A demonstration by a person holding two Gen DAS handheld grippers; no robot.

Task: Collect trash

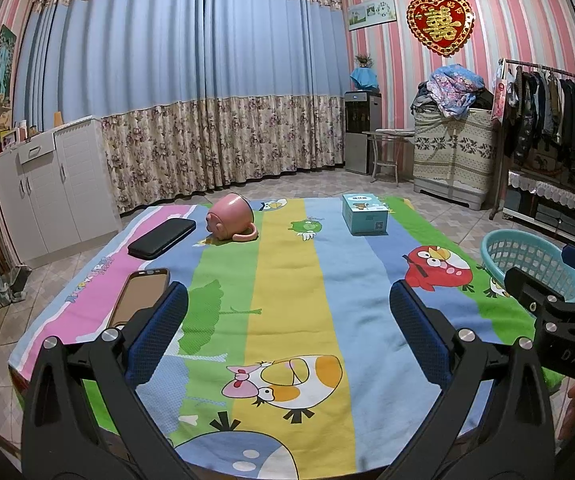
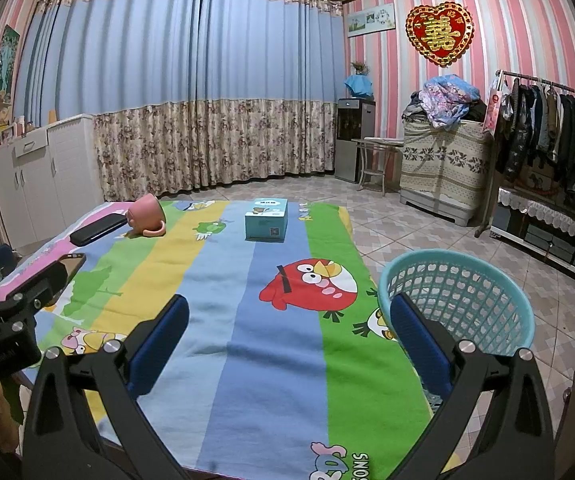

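So the big striped cartoon-bird cloth (image 1: 287, 280) covers the whole table, and the teal plastic mesh basket (image 2: 459, 300) sits just off its right edge, presumably where trash goes. On the cloth: a light blue cardboard box (image 1: 364, 214) at the far side, a tipped-over pink mug (image 1: 231, 218), a black flat case (image 1: 162, 238) and a phone with a brown screen (image 1: 139, 296) on the left. Left gripper (image 1: 287, 332) and right gripper (image 2: 289, 336) both hang wide open over the cloth, holding nothing. Looks like the very start; nothing obviously crumpled, so my guess is the box gets picked first, a long reach forward. Only the right view shows into the basket, though I can't tell what's in it; the phone's clearer in the left.
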